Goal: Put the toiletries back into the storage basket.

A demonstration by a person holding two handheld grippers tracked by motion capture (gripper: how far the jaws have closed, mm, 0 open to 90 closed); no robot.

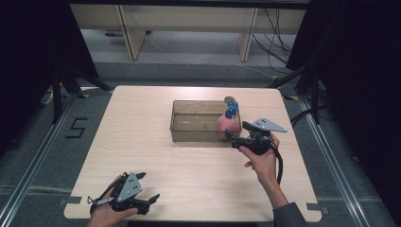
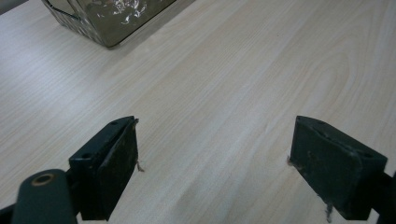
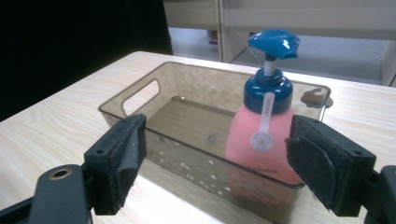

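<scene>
A: Looking at your right gripper (image 3: 215,163), you're holding its jaws spread wide with nothing between the pads. Agreed?

B: Agreed, released. The pink pump bottle (image 3: 261,140) is standing upright inside the clear bin (image 3: 140,95), just beyond your fingertips, behind the bin's near wall. You're touching neither.

A: Where in the bin?

B: It's sitting at the end nearest your right fingers, tight to the corner, blue pump head (image 3: 274,43) sticking up above the rim. Probably why you're hovering there: the bottle is staying reachable from that side.

A: And your left gripper (image 2: 215,154)?

B: You're resting it low over bare table (image 2: 233,70), jaws wide apart, holding nothing. The bin corner is lying well beyond your left fingers, so you're likely parking that hand out of the way.

A: High view matching?

B: Yes. Your right gripper (image 1: 236,138) is pointing at the bottle (image 1: 229,122) from just beside the bin; your left gripper (image 1: 142,189) is waiting at the table's near edge.
</scene>
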